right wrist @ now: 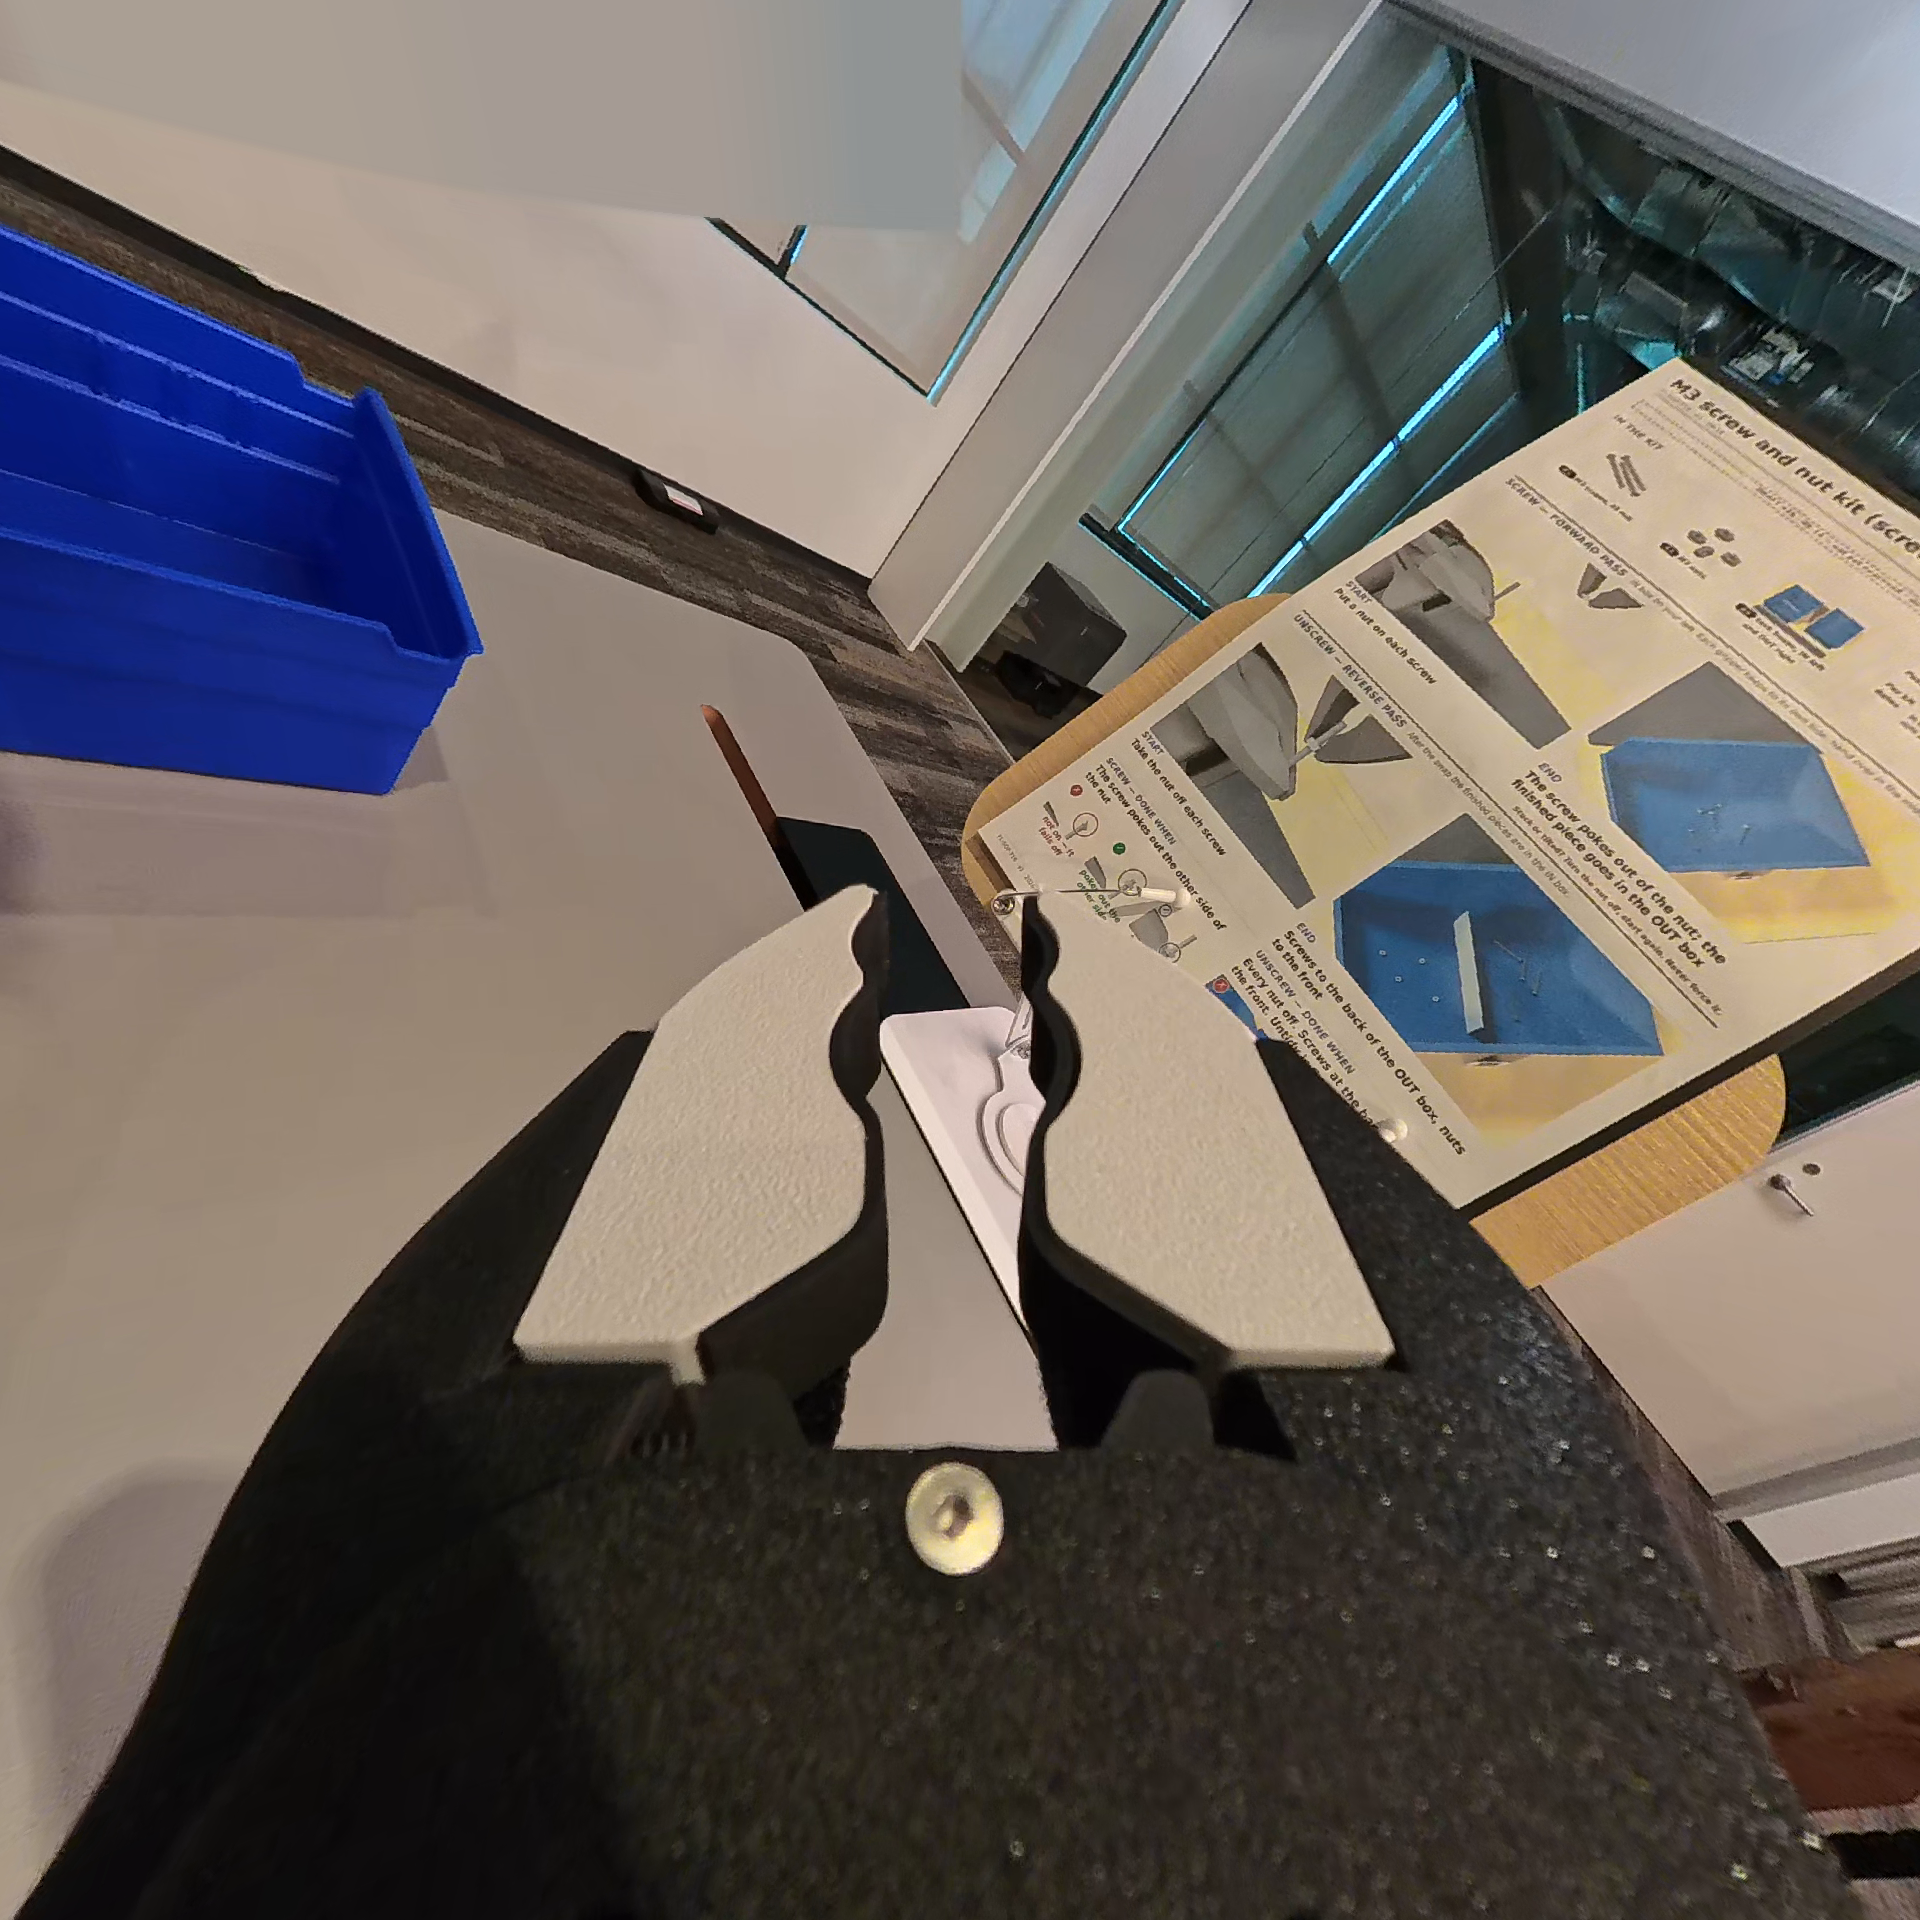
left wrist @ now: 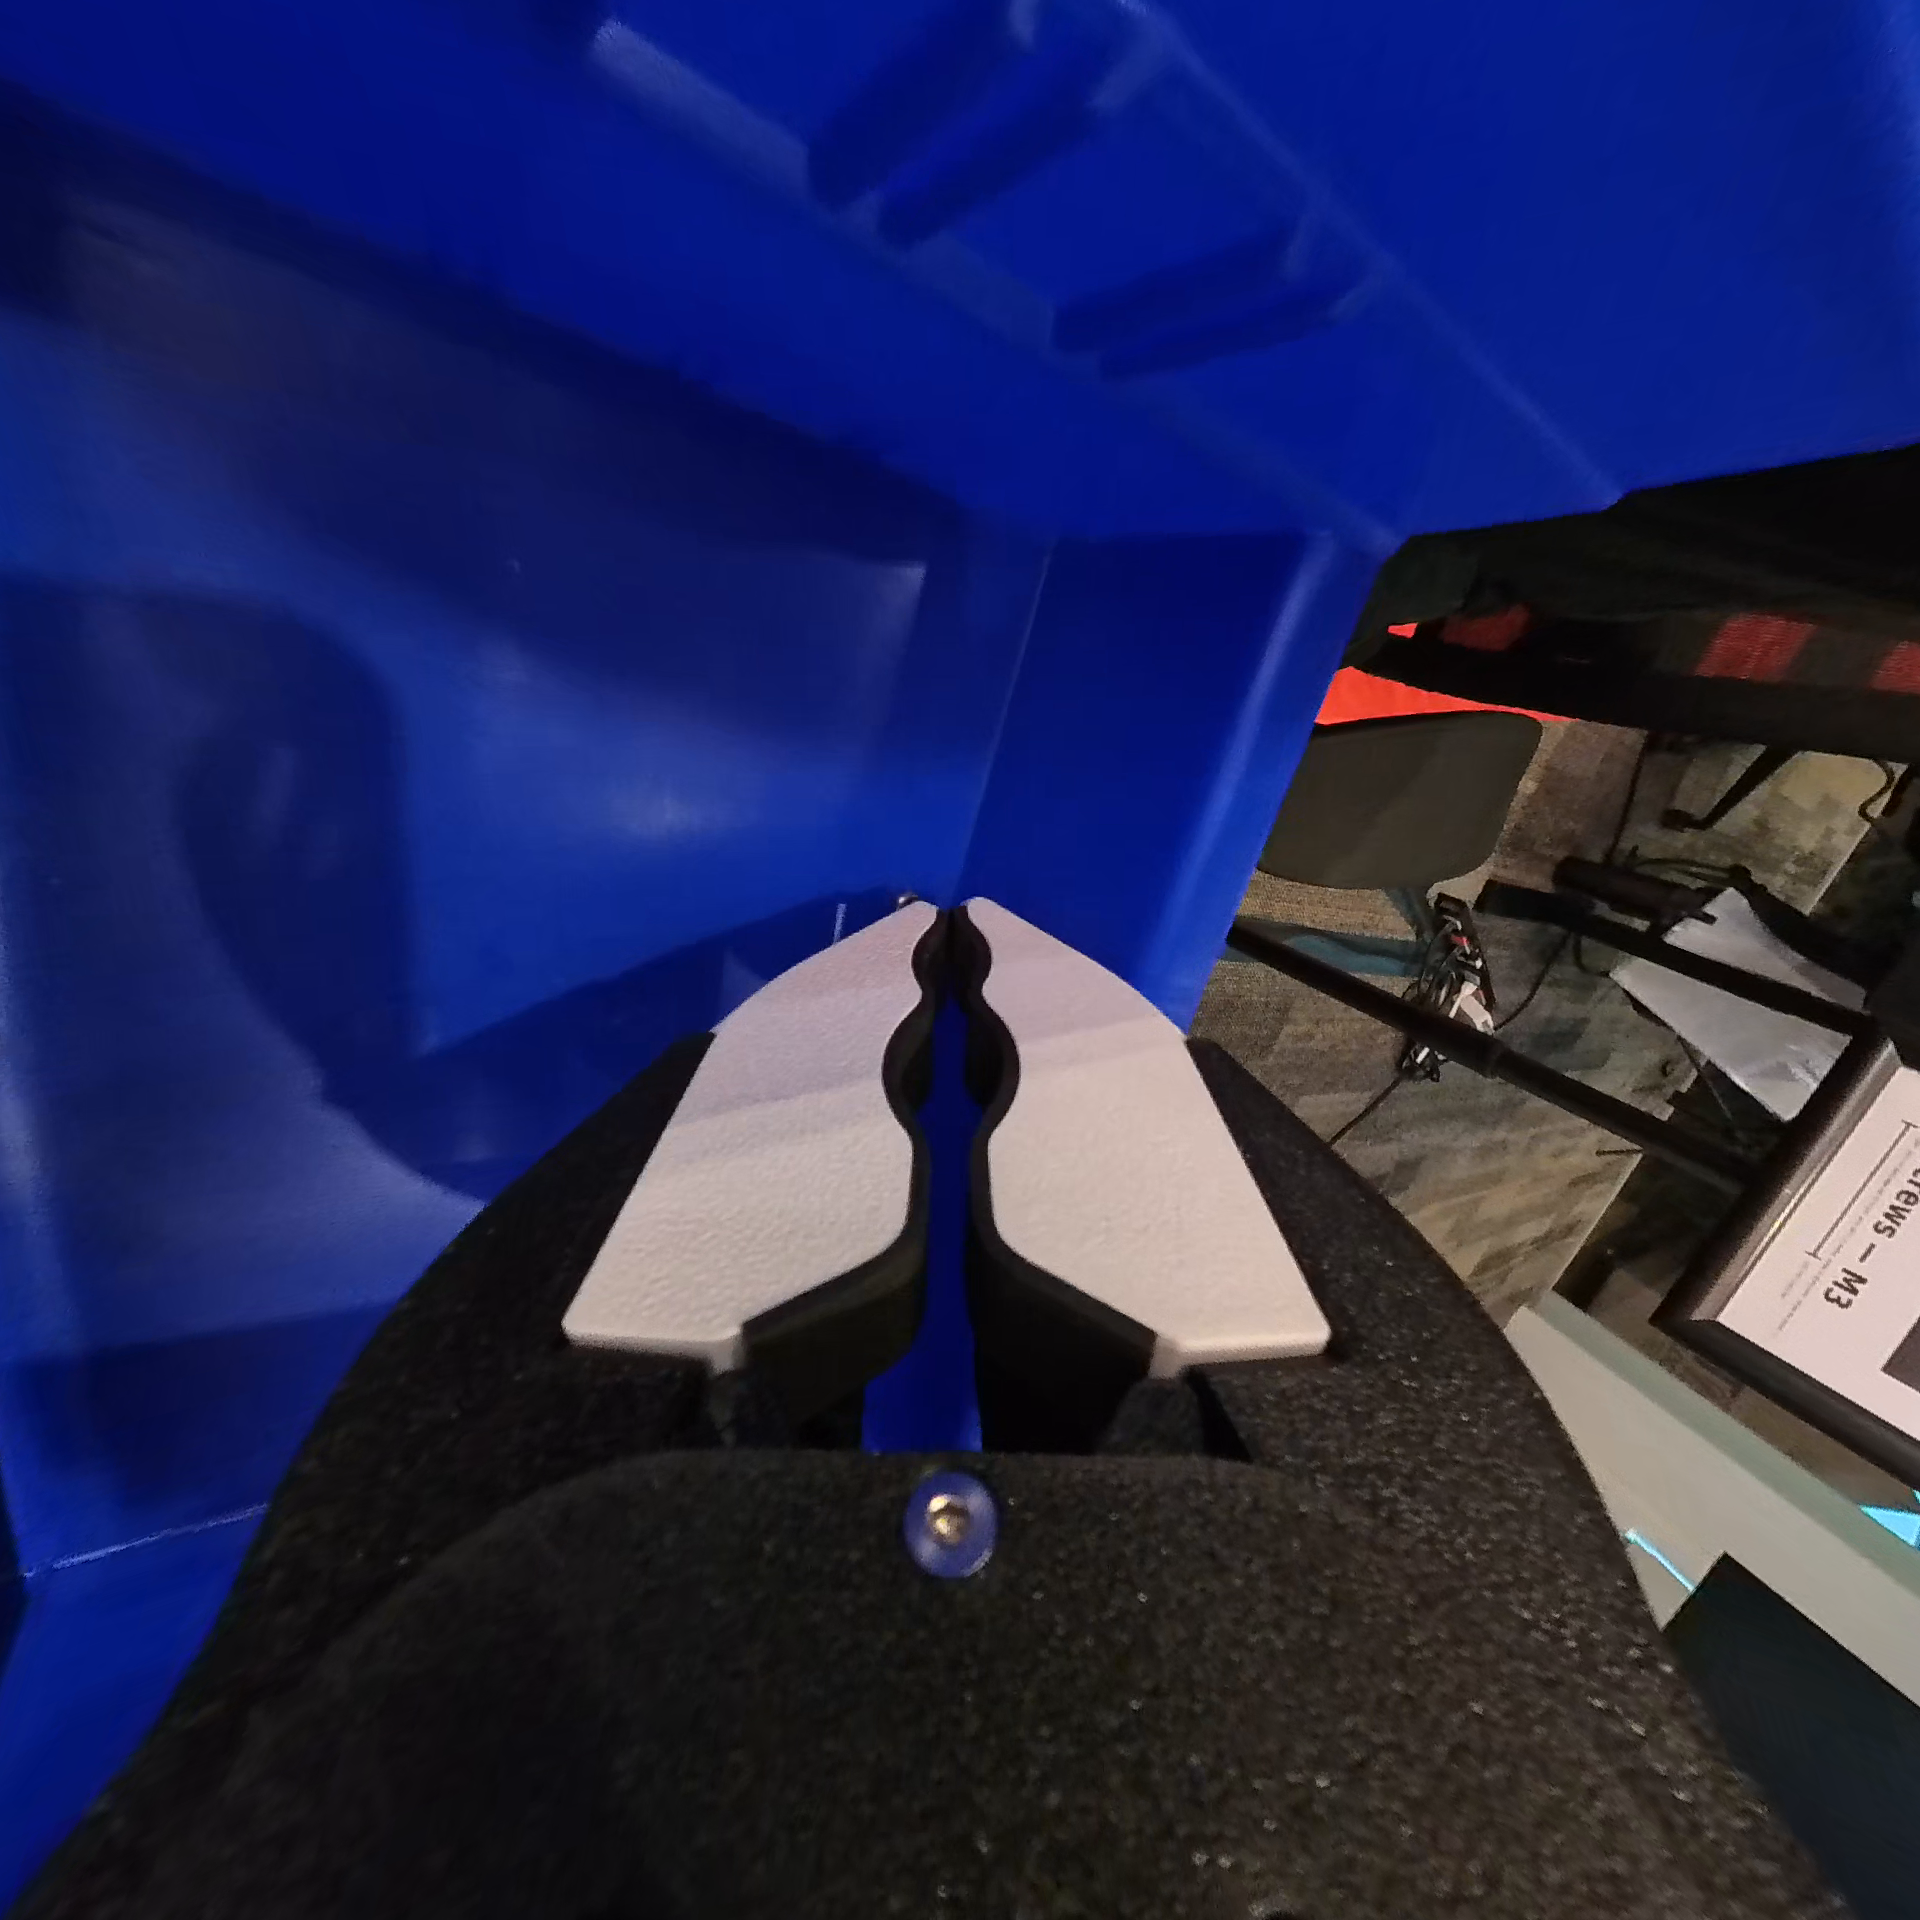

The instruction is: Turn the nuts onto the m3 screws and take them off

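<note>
In the left wrist view my left gripper (left wrist: 948,912) is deep inside a blue plastic bin (left wrist: 520,623), its tips close to the corner where two walls meet. Its jaws are shut, tips touching. A tiny metal speck (left wrist: 906,896) shows just past the left fingertip; I cannot tell whether it is a nut or screw, or whether it is held. In the right wrist view my right gripper (right wrist: 951,914) is open and empty above the grey table (right wrist: 312,1039). No nut or screw shows clearly in either view.
A blue bin (right wrist: 208,582) stands on the table at the left of the right wrist view. An illustrated instruction sheet (right wrist: 1507,779) leans on a wooden board at the right, on a white stand (right wrist: 956,1081) just beyond my right fingertips. A framed sign (left wrist: 1829,1278) stands right of the left gripper. Left tips to right tips: about 50 centimetres.
</note>
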The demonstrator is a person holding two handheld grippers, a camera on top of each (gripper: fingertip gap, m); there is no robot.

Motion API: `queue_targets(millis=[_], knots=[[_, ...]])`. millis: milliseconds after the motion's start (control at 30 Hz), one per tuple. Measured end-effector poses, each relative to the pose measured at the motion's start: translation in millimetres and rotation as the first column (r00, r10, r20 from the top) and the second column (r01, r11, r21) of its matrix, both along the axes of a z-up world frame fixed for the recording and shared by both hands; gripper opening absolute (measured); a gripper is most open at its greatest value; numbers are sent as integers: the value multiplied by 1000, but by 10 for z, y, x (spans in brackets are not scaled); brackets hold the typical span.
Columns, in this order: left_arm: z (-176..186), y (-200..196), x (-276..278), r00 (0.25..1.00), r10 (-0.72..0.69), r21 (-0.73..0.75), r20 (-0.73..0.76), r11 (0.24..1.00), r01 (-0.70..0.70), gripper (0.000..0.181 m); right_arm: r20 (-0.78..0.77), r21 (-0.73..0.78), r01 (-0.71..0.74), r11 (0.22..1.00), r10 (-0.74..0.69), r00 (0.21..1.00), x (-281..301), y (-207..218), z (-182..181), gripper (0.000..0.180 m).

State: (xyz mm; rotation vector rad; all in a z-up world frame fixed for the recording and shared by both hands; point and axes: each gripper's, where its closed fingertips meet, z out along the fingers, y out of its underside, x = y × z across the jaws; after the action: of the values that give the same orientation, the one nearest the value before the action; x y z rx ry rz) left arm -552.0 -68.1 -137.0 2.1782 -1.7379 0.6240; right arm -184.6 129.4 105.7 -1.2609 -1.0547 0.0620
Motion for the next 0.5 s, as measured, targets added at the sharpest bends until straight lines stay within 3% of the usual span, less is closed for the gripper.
queue_targets(millis=[500], knots=[[-39, 46, 1, 1000, 2, 17, 2, 1000, -2, 0, 7, 10, -2, 1000, 2, 1000, -16, -27, 12, 23]])
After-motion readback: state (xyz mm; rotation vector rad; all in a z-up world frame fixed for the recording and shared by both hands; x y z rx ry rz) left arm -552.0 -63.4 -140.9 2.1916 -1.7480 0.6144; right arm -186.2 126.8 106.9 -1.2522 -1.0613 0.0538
